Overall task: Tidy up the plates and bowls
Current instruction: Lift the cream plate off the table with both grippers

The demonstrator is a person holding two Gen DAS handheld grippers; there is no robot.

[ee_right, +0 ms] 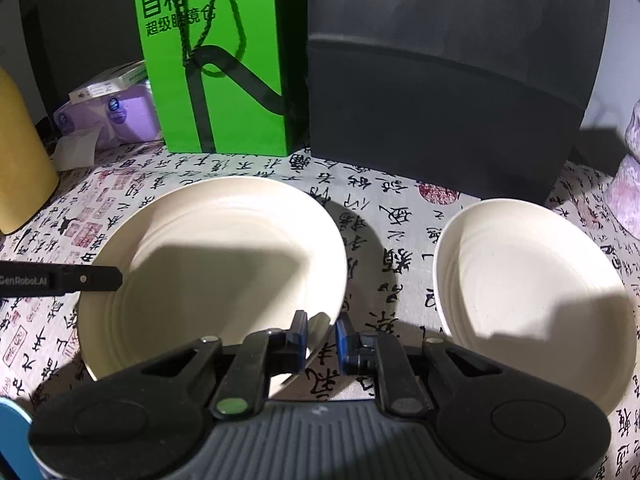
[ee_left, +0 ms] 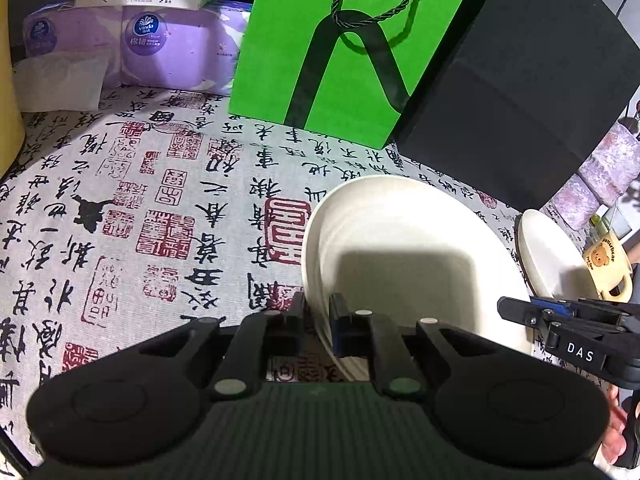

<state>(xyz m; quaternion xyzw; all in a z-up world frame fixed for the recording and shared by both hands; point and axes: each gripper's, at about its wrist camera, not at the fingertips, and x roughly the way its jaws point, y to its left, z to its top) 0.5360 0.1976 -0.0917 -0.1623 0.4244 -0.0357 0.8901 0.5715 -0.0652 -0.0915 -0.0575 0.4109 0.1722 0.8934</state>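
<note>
The large cream plate (ee_right: 216,264) is the landmark here: it lies on the tabletop (ee_left: 160,208), which is covered in a calligraphy-print cloth, in front of the green paper bag (ee_right: 224,80) and the dark box (ee_right: 440,100). Both claws are closed on this one plate. The left claw (ee_left: 318,312) pinches its near-left rim, one finger outside the edge and one inside the well. The right claw (ee_right: 322,330) has narrowed on the near-right rim, the edge sitting between its blue pads. In the left wrist view the plate's left side looks raised off the cloth, though the fisheye lens makes that hard to be sure of.

A smaller cream plate (ee_right: 532,292) sits to the right of the large plate, apart from it, with a strip of cloth between them. It lies on the right claw's side, so the right hand is the nearer one. A yellow bear mug (ee_left: 608,268) stands just beyond that smaller plate. Purple tissue packs (ee_left: 132,48) lie far left of the large plate, behind it.

The coming move likely turns on the gap to the right: the gripped plate would travel sideways towards the smaller one, or the reverse, to form a stack.
</note>
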